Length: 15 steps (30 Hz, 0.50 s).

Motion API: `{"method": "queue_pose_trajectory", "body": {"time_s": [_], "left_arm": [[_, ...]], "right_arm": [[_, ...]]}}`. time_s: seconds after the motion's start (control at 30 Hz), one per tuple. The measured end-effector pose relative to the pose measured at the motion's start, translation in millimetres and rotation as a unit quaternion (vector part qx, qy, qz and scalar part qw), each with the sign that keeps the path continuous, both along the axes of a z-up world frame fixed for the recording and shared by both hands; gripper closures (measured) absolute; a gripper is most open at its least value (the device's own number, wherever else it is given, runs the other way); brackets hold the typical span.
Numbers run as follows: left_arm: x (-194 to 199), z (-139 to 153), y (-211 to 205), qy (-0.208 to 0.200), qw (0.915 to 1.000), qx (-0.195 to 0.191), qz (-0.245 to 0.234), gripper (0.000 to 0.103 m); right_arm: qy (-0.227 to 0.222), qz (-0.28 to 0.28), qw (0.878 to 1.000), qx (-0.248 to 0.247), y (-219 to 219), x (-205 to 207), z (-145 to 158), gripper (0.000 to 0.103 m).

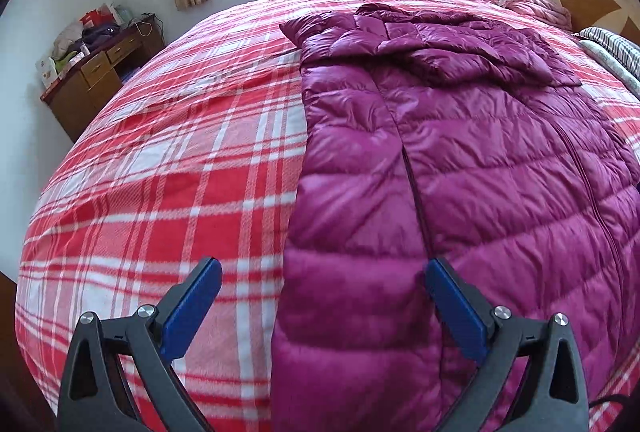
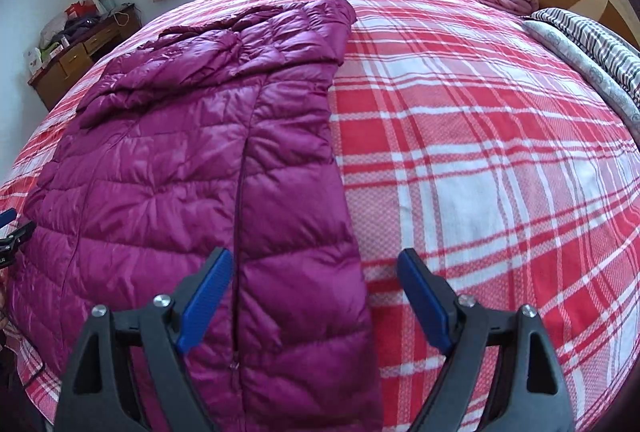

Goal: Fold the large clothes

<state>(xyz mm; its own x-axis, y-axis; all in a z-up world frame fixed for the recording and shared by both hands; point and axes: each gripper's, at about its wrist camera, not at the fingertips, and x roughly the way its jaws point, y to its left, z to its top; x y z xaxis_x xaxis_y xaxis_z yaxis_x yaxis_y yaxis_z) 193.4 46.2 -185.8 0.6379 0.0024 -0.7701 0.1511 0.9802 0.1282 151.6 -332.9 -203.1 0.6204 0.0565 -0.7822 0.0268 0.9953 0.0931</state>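
1. The long magenta quilted down coat lies flat on the bed's red-and-white plaid blanket, hem toward us, both sides already folded in to the middle and the sleeves and hood bunched at the far end.
2. Left tool: blue pads spread wide, nothing gripped, hovering over the coat's left edge near the hem.
3. Right tool: jaws wide too, empty, poised over the right edge by the hem.
4. My read: this coat is light, puffy and slick. The shell should slide easily and spring back once folded.
5. Best hold, I'd say: pinch both layers at each hem corner, deep enough that the shiny fabric can't slip out.
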Motion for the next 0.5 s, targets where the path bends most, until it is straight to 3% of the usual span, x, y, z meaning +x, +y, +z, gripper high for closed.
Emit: {"method": "queue_pose_trajectory", "body": {"time_s": [0.2, 0.5], "left_arm": [[-24.4, -5.2, 22.0, 0.024, 0.9991, -0.030, 0.017, 0.001], [-45.5, -10.2, 18.9, 0.045, 0.9976, -0.052, -0.003, 0.002]], "right_arm": [[0.006, 0.007, 1.000, 0.010, 2.3, -32.9, -10.5, 0.022], [0.015, 0.021, 0.999, 0.025, 3.9, -57.7, -15.6, 0.044]]}}
